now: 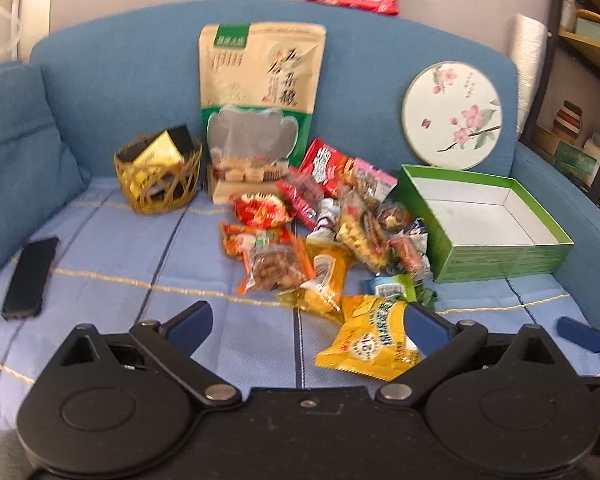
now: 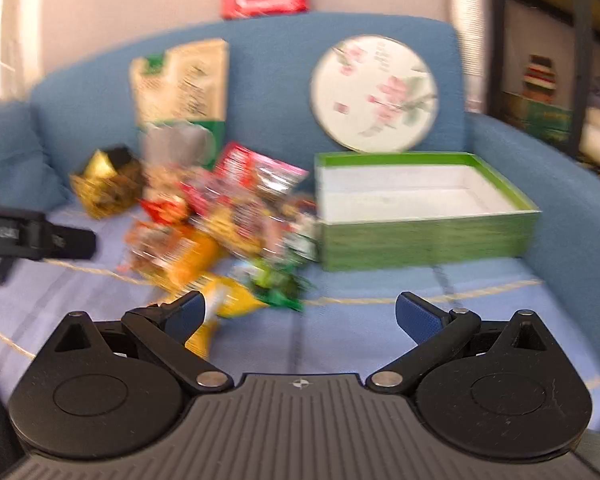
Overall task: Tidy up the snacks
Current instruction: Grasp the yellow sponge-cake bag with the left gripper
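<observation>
Snack packets [image 1: 324, 232] lie heaped on the sofa seat, just left of the empty green box [image 1: 496, 256]. Best approach, probably: take the nearest yellow packet [image 1: 370, 340] by its free edge, then lift clear of the heap. Left claw [image 1: 308, 322] spread wide, right finger overlapping that packet, nothing gripped. Right claw [image 2: 300, 314] likewise wide open, empty, view blurred.

Bright daylight; right view motion-blurred; fisheye edges.
</observation>
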Action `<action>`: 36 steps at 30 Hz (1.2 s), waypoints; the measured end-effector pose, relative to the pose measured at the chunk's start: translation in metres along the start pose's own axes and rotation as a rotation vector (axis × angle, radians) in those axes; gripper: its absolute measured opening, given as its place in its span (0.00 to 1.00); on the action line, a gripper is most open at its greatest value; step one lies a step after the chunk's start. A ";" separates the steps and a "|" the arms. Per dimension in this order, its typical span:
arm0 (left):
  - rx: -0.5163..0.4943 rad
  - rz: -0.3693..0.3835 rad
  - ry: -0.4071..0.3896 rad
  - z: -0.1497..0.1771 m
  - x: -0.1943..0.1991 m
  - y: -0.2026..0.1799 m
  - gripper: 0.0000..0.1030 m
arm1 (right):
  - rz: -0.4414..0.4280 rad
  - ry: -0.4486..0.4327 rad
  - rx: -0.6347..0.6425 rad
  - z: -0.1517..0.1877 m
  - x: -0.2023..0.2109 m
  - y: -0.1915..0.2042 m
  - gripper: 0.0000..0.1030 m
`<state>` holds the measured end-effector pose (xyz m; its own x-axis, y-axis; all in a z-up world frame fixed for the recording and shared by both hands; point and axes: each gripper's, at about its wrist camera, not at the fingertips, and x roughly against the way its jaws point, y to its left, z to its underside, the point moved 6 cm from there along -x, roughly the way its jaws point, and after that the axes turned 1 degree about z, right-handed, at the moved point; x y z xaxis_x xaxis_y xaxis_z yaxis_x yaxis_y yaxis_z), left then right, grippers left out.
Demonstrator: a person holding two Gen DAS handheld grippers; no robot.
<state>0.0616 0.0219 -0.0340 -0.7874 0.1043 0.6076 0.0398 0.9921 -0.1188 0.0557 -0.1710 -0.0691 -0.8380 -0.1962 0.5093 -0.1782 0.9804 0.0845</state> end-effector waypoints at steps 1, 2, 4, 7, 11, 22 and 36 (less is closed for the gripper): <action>0.010 0.009 0.009 0.001 -0.002 0.003 1.00 | -0.040 0.061 0.012 0.004 -0.012 0.006 1.00; 0.019 0.016 0.020 0.002 -0.005 0.006 1.00 | -0.073 0.096 0.022 0.007 -0.021 0.012 1.00; 0.030 0.027 0.036 0.003 -0.008 0.009 1.00 | -0.136 0.110 0.037 0.010 -0.035 0.027 1.00; 0.031 0.058 0.040 0.002 -0.011 0.009 1.00 | -0.179 0.135 0.025 0.009 -0.056 0.045 1.00; -0.012 0.116 0.056 -0.001 -0.020 -0.003 1.00 | -0.218 0.179 0.009 0.017 -0.074 0.052 0.54; -0.078 0.242 0.250 0.013 -0.086 -0.050 0.98 | -0.176 0.199 -0.019 0.031 -0.050 0.015 0.59; -0.084 0.268 0.331 0.019 -0.123 -0.052 0.76 | -0.219 0.186 0.014 0.015 -0.091 0.031 0.66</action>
<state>0.1446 -0.0441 -0.1171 -0.5032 0.3619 0.7848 0.2769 0.9277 -0.2503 0.1186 -0.1230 -0.1254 -0.6703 -0.3948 0.6284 -0.3528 0.9145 0.1982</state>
